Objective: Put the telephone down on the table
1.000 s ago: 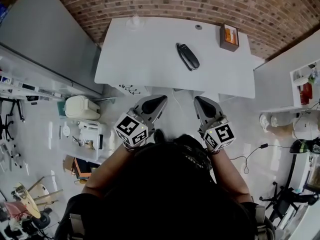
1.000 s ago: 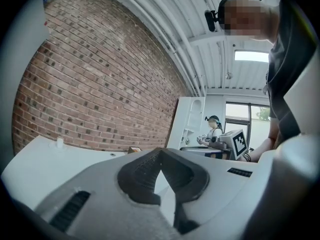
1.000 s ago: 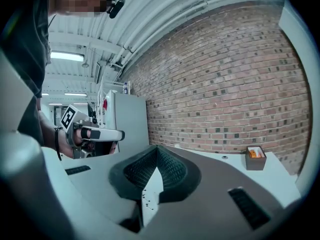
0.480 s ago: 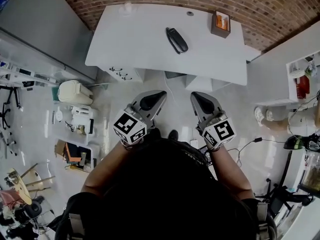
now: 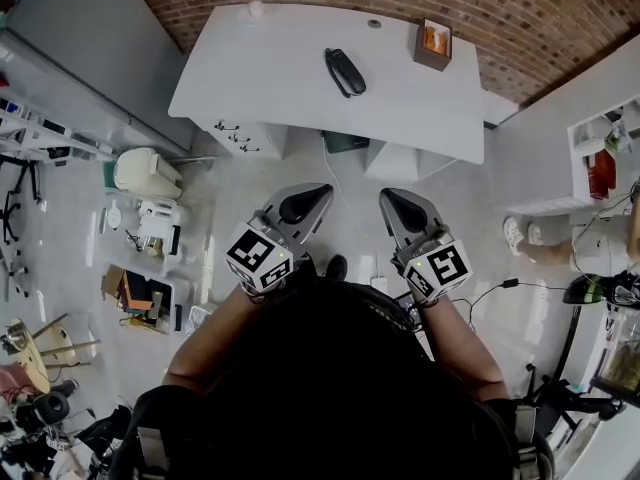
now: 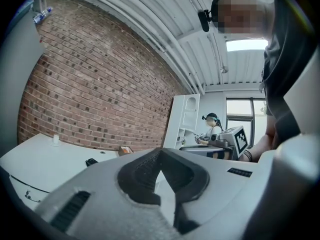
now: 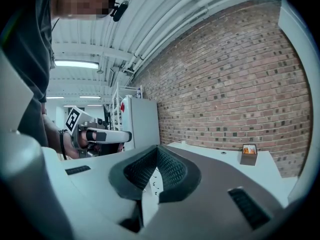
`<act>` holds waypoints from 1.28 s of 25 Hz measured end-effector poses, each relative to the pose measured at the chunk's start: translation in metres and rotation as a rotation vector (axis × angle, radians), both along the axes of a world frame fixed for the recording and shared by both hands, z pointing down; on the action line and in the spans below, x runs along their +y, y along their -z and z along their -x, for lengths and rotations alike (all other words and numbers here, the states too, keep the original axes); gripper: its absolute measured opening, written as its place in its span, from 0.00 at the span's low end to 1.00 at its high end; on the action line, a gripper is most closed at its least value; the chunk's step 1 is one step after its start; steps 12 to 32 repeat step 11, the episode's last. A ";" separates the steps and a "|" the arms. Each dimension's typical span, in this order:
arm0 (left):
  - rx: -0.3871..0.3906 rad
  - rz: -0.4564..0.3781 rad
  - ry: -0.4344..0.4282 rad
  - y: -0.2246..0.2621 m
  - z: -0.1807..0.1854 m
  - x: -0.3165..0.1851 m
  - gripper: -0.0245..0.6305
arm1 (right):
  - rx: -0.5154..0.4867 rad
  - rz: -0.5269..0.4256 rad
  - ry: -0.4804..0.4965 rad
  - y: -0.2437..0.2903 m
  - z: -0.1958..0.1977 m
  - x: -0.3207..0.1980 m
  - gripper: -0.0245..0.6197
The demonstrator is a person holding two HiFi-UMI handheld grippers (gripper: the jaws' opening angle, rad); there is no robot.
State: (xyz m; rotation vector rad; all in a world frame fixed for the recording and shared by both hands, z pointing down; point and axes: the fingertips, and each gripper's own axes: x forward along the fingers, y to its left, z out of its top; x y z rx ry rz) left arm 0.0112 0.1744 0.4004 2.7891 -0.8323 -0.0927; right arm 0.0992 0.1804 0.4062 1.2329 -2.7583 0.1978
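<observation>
The black telephone (image 5: pixel 345 72) lies on the white table (image 5: pixel 260 88) by the brick wall, apart from both grippers. It also shows small in the left gripper view as the telephone (image 6: pixel 91 161). My left gripper (image 5: pixel 322 190) and right gripper (image 5: pixel 386 194) are held side by side over the floor, well short of the table's near edge. Both point toward the table. The left gripper (image 6: pixel 160 151) has its jaws together with nothing between them. The right gripper (image 7: pixel 157 149) is likewise shut and empty.
A brown box (image 5: pixel 432 45) stands at the table's right end, and a small white cup (image 5: pixel 256 10) at its far edge. Boxes and clutter (image 5: pixel 145 208) cover the floor at left. A cable (image 5: pixel 500 288) runs across the floor at right, near white shelves (image 5: pixel 600 158).
The table and telephone have drifted up and grown smaller in the head view as I backed away from them. Both grippers kept their pose, shut and empty.
</observation>
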 end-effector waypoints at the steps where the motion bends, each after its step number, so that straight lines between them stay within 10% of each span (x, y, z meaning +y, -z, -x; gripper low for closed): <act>1: -0.001 -0.001 0.003 0.001 -0.001 0.002 0.05 | -0.002 -0.001 0.002 0.001 -0.001 0.001 0.06; 32: 0.000 0.012 0.022 0.002 -0.007 0.016 0.05 | -0.030 -0.003 0.001 0.007 -0.010 0.013 0.06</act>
